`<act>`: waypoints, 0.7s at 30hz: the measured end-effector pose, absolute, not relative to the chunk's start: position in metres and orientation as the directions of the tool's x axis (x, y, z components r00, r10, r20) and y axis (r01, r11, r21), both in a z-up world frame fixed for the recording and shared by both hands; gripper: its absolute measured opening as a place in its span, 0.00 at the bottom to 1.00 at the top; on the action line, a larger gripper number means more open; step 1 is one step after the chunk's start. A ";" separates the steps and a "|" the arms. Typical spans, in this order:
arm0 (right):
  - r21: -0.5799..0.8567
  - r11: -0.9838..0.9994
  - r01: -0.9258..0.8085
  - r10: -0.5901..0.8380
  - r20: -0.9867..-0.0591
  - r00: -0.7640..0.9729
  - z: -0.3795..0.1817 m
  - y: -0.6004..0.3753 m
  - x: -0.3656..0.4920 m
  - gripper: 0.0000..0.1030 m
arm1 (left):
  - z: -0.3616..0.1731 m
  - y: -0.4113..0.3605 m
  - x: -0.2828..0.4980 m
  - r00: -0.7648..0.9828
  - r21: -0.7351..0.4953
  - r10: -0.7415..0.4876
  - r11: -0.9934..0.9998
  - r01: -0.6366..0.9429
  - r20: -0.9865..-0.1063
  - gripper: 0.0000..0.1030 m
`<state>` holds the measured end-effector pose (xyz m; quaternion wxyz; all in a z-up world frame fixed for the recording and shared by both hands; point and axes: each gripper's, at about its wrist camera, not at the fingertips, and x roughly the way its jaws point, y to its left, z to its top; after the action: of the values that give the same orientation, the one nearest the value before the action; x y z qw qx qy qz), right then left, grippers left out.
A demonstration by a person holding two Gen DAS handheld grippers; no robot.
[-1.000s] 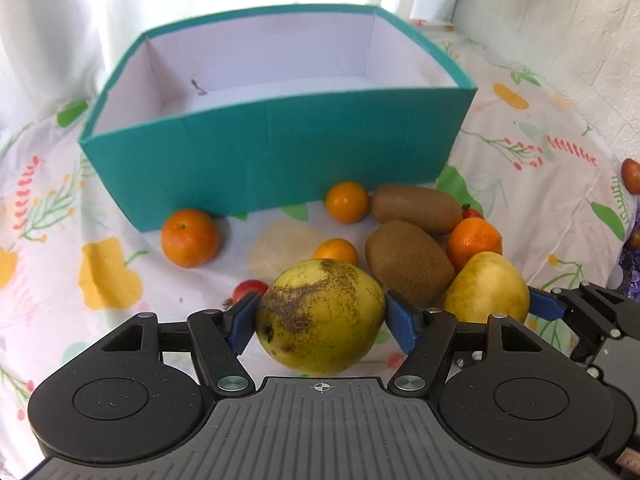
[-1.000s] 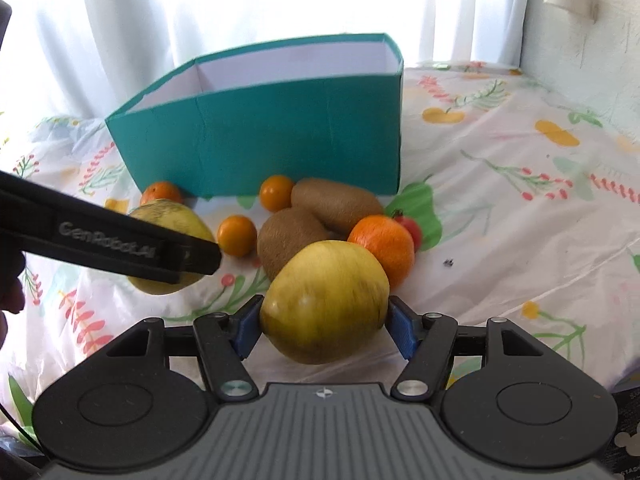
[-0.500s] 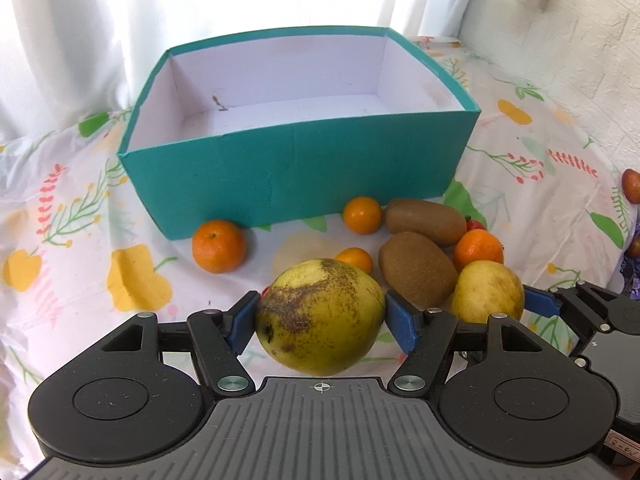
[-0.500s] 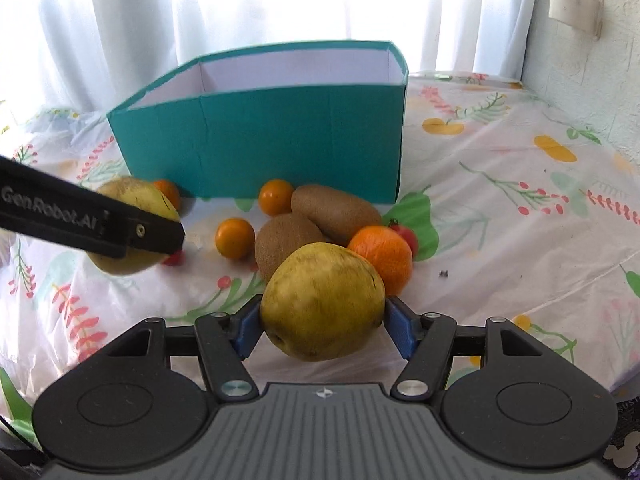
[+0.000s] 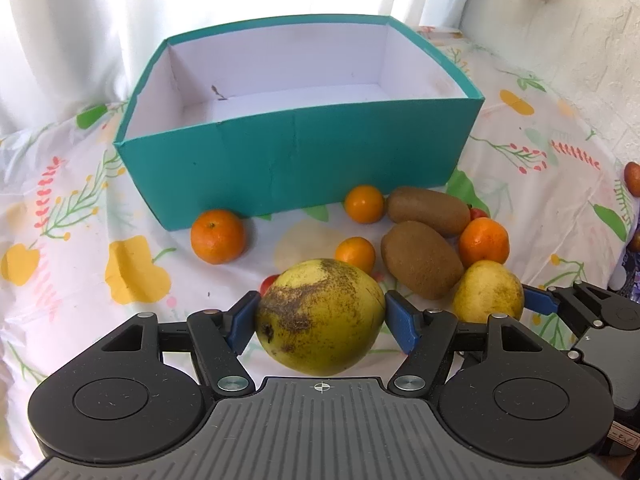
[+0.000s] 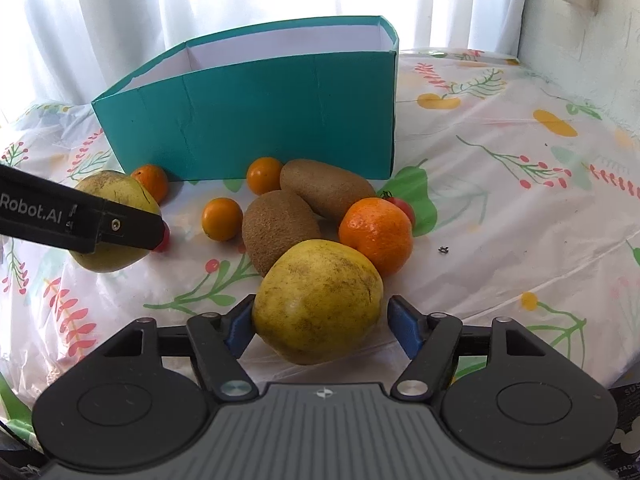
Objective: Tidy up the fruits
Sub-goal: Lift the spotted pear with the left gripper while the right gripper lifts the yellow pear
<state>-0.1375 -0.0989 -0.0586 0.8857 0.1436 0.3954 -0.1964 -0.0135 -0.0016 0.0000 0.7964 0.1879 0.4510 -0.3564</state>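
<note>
In front of the teal box point(image 5: 296, 160), the left gripper point(image 5: 322, 318) clamps a russet-blotched pear point(image 5: 320, 308), while the right gripper point(image 6: 320, 322), jaws just opening around a yellow pear point(image 6: 316, 296), risks letting it roll along the surface point(image 6: 500, 240).

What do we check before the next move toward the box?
1. Left gripper grip on blotched yellow fruit: ok, both pads are on it.
2. Right gripper grip on plain yellow fruit: not ok. The jaws have just been opening and there is a gap at one pad.
3. That fruit resting on the tablecloth: cannot tell.
4. Teal box has room: ok, nothing visible inside.
5. Grippers apart: ok, they are side by side with no contact seen.
6. Clearance over the box's near wall: cannot tell.
</note>
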 end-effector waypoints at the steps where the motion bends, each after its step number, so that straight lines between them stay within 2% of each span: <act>1: 0.099 0.884 0.458 -0.232 -0.757 0.611 -0.059 -0.099 -0.136 0.67 | 0.000 -0.002 -0.013 0.338 -0.021 -0.397 0.674 0.738 -0.853 0.70; 9: 0.116 0.885 0.451 -0.227 -0.739 0.635 -0.060 -0.100 -0.138 0.65 | 0.000 -0.004 -0.013 0.343 -0.009 -0.388 0.674 0.739 -0.856 0.70; 21: 0.144 0.875 0.462 -0.273 -0.641 0.717 -0.017 -0.107 -0.148 0.65 | 0.027 -0.004 -0.005 0.404 0.009 -0.405 0.696 0.718 -0.820 0.70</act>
<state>-0.1480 -0.1073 -0.0171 0.9147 0.1486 0.3175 -0.2010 -0.0051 -0.0043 0.0269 0.8173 0.1840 0.4244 -0.3436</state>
